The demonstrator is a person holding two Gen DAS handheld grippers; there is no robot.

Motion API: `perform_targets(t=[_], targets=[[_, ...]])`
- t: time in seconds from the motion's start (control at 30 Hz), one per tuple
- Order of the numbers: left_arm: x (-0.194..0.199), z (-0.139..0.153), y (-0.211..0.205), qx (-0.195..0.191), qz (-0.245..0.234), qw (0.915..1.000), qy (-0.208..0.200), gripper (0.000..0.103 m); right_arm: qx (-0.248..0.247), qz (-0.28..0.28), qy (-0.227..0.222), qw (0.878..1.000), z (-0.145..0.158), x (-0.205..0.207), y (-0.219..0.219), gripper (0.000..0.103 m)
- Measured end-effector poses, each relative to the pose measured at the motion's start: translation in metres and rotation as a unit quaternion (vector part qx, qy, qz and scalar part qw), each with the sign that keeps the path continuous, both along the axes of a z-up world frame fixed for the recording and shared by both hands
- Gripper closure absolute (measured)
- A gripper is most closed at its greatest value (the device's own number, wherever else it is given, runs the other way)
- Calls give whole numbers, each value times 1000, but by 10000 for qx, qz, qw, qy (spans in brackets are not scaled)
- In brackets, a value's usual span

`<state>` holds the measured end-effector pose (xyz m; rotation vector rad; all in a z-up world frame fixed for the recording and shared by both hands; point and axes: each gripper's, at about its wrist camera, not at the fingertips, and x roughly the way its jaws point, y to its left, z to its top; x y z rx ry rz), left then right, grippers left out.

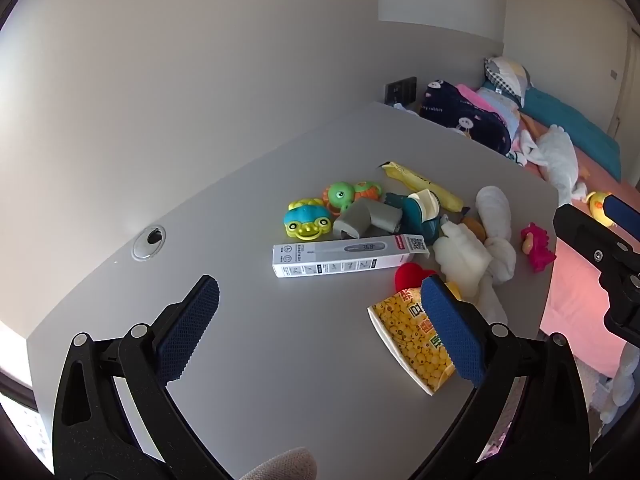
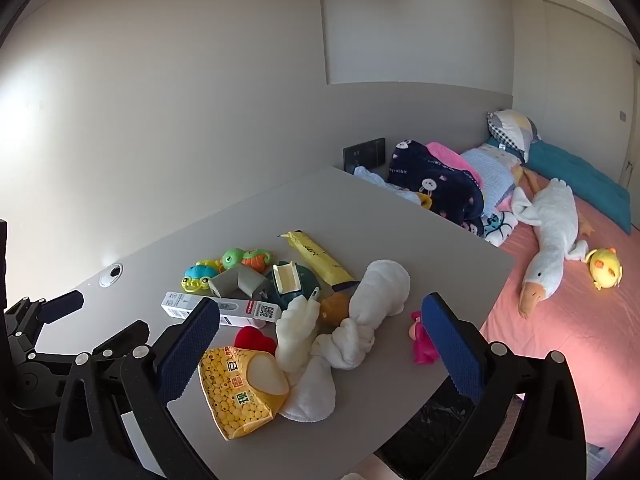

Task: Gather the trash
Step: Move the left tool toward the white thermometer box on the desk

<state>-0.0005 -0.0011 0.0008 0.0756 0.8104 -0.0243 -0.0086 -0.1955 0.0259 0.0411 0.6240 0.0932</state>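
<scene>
- A grey table [image 2: 168, 240] bears a yellow snack bag [image 2: 240, 392], a white thermometer box [image 2: 224, 308], a yellow wrapper [image 2: 316, 258], white cloths [image 2: 360, 320] and plastic toys [image 2: 244, 258].
- Beside it, a pink bed [image 2: 568, 340] bears a plush goose [image 2: 552, 256], a yellow chick [image 2: 606, 268] and folded blankets [image 2: 436, 184].

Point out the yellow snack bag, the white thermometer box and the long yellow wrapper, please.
yellow snack bag [image 2: 236, 394]: right wrist view, printed front face.
white thermometer box [image 1: 340, 256]: left wrist view, middle of its top panel.
long yellow wrapper [image 2: 316, 258]: right wrist view, mid-length.

Yellow corn-kernel print on the snack carton [image 2: 240, 390]; white thermometer box [image 1: 346, 255] — grey band; navy blanket [image 2: 436, 184] with bunnies — pink bedsheet [image 2: 568, 344].
</scene>
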Motion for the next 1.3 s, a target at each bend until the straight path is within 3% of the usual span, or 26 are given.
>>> perform_targets(t=[0.73, 1.0, 1.3], targets=[[2, -1, 1, -57, -34, 10000, -42, 5, 15, -2, 2, 10000, 6, 1, -2, 3], [3, -5, 3, -50, 4, 10000, 11, 5, 41, -20, 45, 10000, -5, 3, 0, 3], [14, -26, 7, 75, -67, 9997, 208, 5, 424, 96, 519, 9977, -26, 16, -3, 3]])
